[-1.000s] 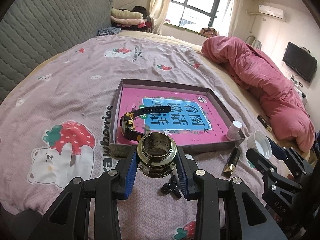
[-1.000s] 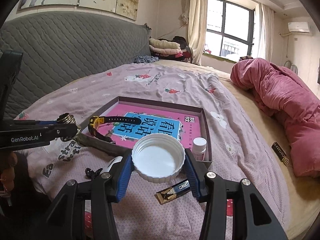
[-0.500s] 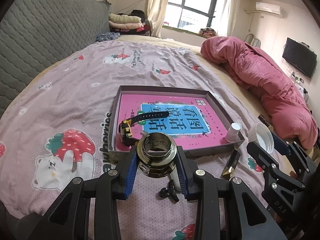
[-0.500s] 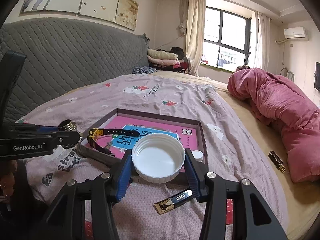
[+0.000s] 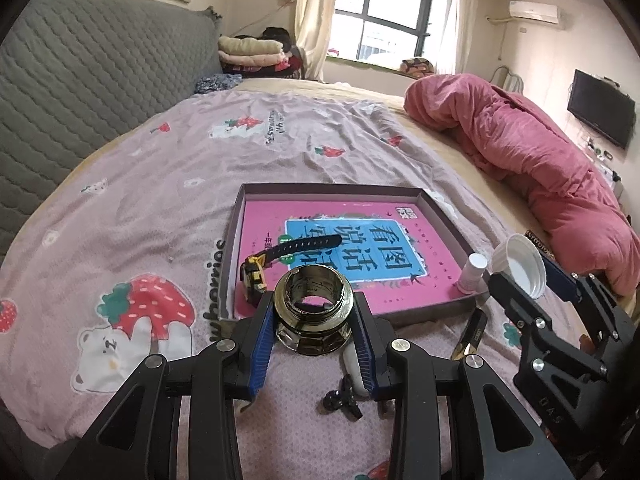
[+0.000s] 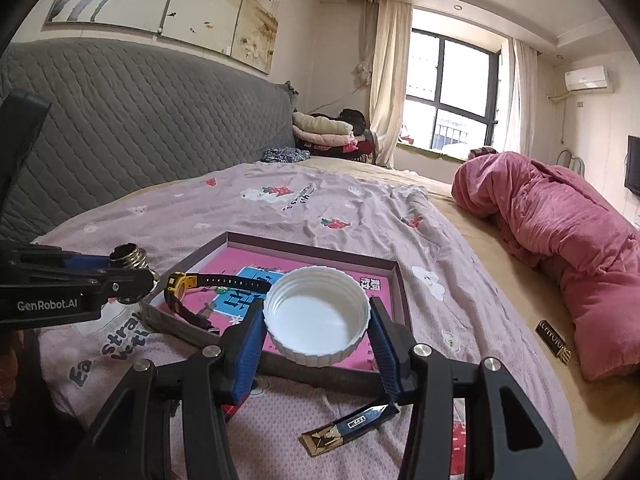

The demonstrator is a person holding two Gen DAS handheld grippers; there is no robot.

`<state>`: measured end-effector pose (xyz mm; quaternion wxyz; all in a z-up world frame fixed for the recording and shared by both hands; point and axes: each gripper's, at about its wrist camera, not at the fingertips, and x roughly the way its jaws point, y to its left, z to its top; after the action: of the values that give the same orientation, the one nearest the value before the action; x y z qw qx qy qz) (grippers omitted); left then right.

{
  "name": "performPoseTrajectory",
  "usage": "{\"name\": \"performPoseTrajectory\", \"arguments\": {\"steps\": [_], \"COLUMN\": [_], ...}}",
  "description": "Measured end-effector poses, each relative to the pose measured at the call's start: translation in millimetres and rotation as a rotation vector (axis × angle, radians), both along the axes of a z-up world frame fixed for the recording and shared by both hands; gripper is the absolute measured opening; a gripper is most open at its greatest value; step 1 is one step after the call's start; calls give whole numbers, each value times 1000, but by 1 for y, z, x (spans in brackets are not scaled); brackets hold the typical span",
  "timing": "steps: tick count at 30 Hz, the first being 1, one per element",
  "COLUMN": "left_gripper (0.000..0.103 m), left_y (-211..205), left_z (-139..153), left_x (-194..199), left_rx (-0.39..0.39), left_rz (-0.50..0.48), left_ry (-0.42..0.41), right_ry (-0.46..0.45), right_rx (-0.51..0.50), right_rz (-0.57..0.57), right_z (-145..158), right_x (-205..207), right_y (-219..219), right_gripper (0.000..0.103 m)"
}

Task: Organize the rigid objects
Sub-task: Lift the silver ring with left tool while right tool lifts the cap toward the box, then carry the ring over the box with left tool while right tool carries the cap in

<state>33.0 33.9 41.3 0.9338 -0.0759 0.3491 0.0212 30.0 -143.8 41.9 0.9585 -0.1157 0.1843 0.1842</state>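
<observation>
My left gripper (image 5: pixel 314 316) is shut on a shiny metal threaded fitting (image 5: pixel 313 304) and holds it above the near edge of a shallow box tray (image 5: pixel 444 212) with a pink printed bottom. My right gripper (image 6: pixel 316 322) is shut on a white plastic lid (image 6: pixel 316 316), held above the tray's near right corner (image 6: pixel 394 268). The tray holds a black and yellow watch (image 5: pixel 280 252) and a small white bottle (image 5: pixel 474 272). The lid also shows in the left wrist view (image 5: pixel 520 266), and the fitting shows in the right wrist view (image 6: pixel 130 258).
On the pink strawberry bedspread (image 5: pixel 160 200) near me lie a black and gold packet (image 6: pixel 348 426), a small black clip (image 5: pixel 340 398) and a white object under the left fingers. A rolled pink quilt (image 5: pixel 540 160) lies at the right. A grey headboard (image 6: pixel 120 128) stands at the left.
Both grippers have lifted and pulled back a little with their objects; the views tilt up and show more of the room. Nothing was released.
</observation>
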Motion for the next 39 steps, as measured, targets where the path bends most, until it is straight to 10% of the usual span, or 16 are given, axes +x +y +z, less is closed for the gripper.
{"name": "performPoseTrajectory", "arguments": {"steps": [39], "left_gripper": [37], "left_y": [6], "left_z": [-7], "left_x": [62], "left_rx": [-28], "left_rz": [27], "left_ry": [1], "right_ry": [22], "right_rx": [56], "right_rz": [-13], "right_z": [-11], "right_x": [55], "right_y": [12], "right_gripper": [50]}}
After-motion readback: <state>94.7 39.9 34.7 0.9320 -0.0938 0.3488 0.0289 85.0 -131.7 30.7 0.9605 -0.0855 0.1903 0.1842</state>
